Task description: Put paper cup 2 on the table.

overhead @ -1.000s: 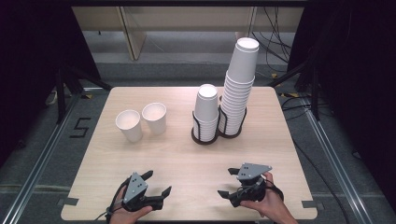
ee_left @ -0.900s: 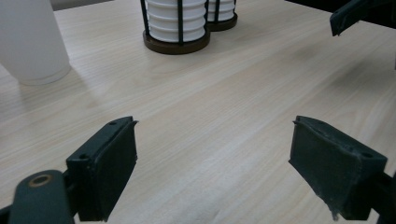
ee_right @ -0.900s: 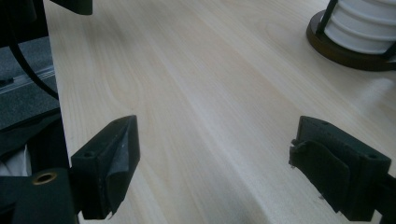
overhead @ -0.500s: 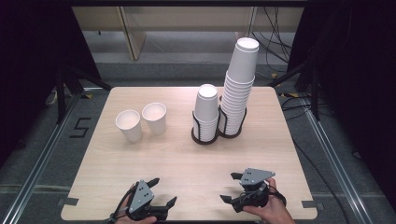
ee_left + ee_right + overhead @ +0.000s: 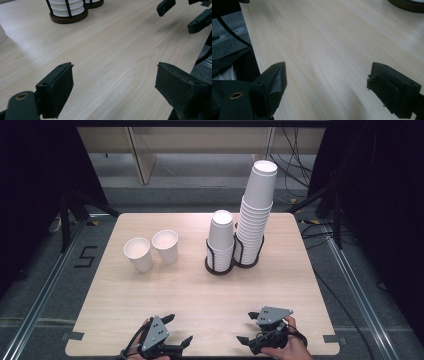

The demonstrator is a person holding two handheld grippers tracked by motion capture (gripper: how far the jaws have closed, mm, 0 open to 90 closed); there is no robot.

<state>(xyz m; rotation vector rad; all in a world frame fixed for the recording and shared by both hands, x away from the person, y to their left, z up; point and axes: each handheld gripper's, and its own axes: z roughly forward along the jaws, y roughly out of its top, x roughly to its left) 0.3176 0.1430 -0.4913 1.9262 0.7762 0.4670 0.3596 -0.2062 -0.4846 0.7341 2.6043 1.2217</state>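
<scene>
Idling at the bottom of the frame over the near edge of the pale wooden desk (image 5: 200,290): holding the left claw (image 5: 178,329) at lower left and the right claw (image 5: 246,327) at lower right, both spread wide and pinching nothing, with bare wood between the black jaws in each gripper view. Looking up-frame to the likely work, well apart from both claws: left of centre, one loose white paper cup (image 5: 138,254) and a second loose white paper cup (image 5: 165,246) just beside it, both mouth up; right of centre, a short stack of white paper cups (image 5: 221,235) in a black wire holder (image 5: 219,265), just beside a taller stack of white paper cups (image 5: 256,215) in a holder of its own. Judging the step in hand as a reach not yet begun, probably toward the loose pair. Doing it well: keeping the left claw spread while travelling up and left, approaching the nearer cup from the side at mid-height, straddling its body without nudging the neighbour, closing gently so as not to crush the thin paper, lifting straight up before carrying across. Keeping the right claw low and away from the taller stack, likely to topple at a light knock.
</scene>
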